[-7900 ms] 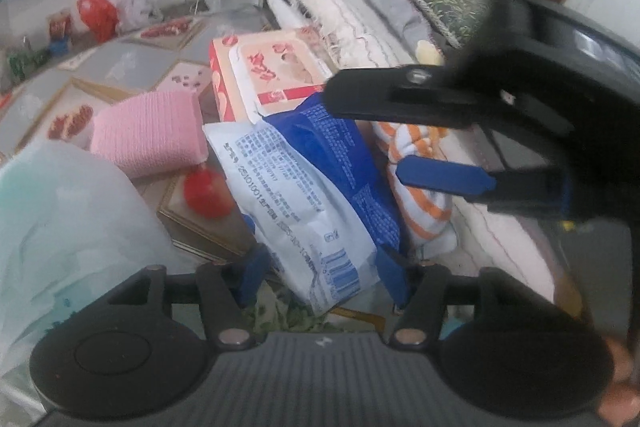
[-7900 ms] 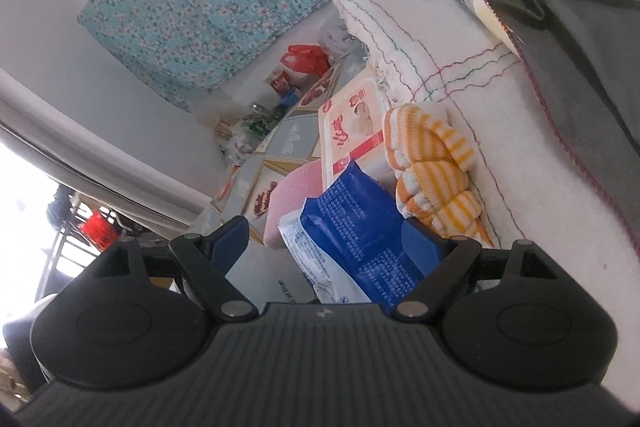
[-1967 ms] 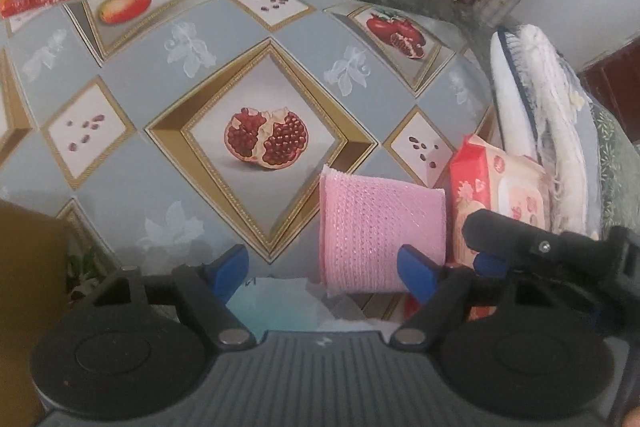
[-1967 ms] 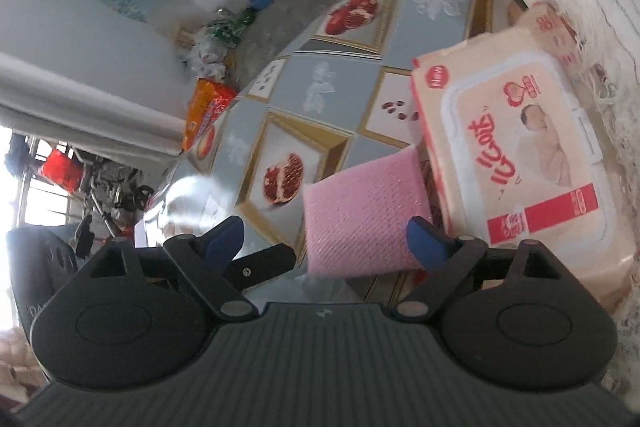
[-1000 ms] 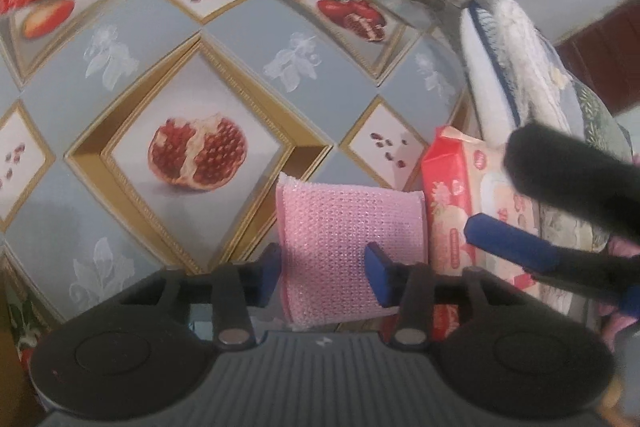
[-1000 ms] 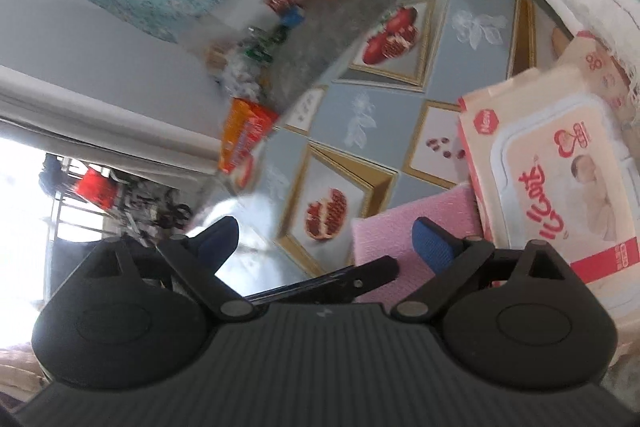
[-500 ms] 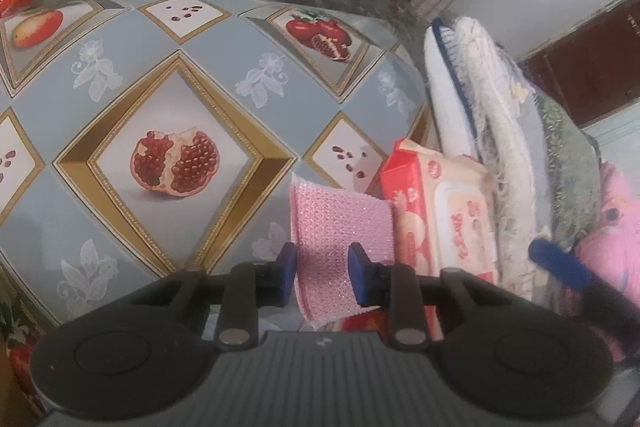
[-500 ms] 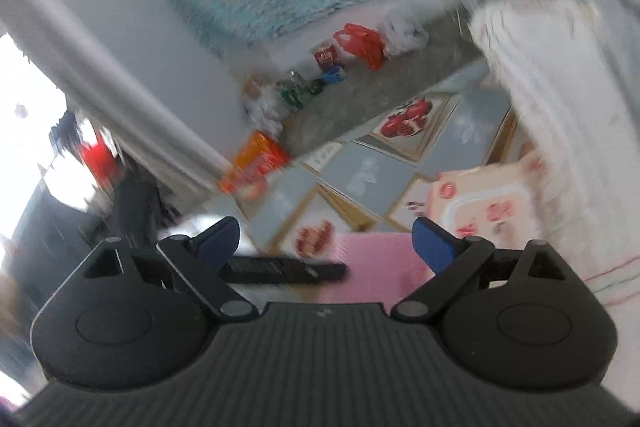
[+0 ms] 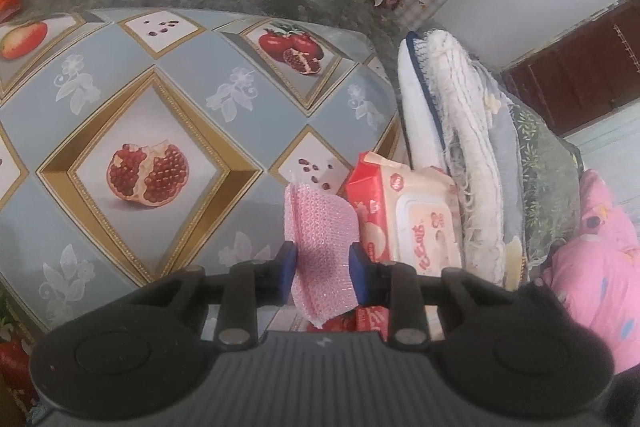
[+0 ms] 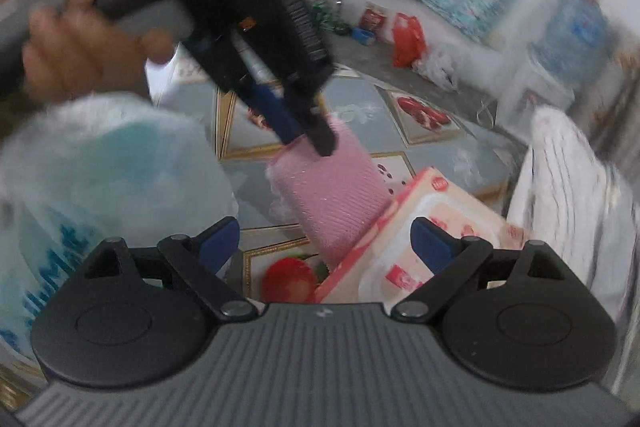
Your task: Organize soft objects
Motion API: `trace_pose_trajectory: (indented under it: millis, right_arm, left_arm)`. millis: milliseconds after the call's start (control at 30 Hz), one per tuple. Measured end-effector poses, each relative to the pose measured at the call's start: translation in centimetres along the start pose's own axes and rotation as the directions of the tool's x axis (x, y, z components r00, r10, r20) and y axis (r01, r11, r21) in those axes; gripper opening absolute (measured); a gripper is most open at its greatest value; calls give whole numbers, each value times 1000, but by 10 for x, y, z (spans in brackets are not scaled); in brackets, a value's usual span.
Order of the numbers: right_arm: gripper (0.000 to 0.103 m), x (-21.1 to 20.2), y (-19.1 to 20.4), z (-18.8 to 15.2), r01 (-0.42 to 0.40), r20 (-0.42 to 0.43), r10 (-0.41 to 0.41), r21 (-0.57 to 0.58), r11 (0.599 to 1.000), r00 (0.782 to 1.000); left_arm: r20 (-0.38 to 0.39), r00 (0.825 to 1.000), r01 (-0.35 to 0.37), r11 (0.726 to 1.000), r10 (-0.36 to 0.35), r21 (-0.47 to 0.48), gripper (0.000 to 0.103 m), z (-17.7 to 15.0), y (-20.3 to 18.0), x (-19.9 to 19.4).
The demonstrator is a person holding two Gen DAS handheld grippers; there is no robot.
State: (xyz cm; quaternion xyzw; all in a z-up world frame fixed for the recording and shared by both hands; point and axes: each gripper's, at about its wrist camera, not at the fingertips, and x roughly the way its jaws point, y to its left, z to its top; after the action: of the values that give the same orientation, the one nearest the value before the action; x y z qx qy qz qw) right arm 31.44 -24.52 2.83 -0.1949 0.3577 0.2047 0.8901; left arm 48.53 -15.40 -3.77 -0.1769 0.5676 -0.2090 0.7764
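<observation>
A pink knitted sponge (image 9: 320, 227) sits squeezed between the blue pads of my left gripper (image 9: 322, 267), its near edge bunched and lifted off the table. In the right wrist view the same sponge (image 10: 332, 187) leans against a wet-wipes pack (image 10: 432, 227), and the left gripper (image 10: 304, 131), held by a hand (image 10: 80, 39), pinches its far end from above. My right gripper (image 10: 324, 243) stands wide open with nothing between its fingers, just short of the sponge.
The wet-wipes pack (image 9: 420, 223) lies right of the sponge, beside a stack of folded towels (image 9: 460, 167) and a pink blanket (image 9: 600, 247). A white-and-teal plastic bag (image 10: 100, 179) sits at the left. The table (image 9: 120, 99) wears a pomegranate-patterned cloth.
The left jaws closed onto the pink sponge and crumpled its near edge upward. The right gripper rolled and swung sideways, so it now looks at the left gripper and the hand.
</observation>
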Motion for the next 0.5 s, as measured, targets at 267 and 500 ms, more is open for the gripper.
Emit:
trace_pose_trajectory:
  millis: [267, 500]
  right_arm:
    - [83, 27, 25, 5, 75, -23, -79, -144, 987, 997]
    - [31, 45, 23, 4, 85, -23, -87, -91, 992, 996]
  left_arm:
    - [3, 1000, 6, 1000, -6, 3, 30, -1, -6, -2]
    - [6, 1000, 15, 1000, -15, -1, 32, -2, -9, -3]
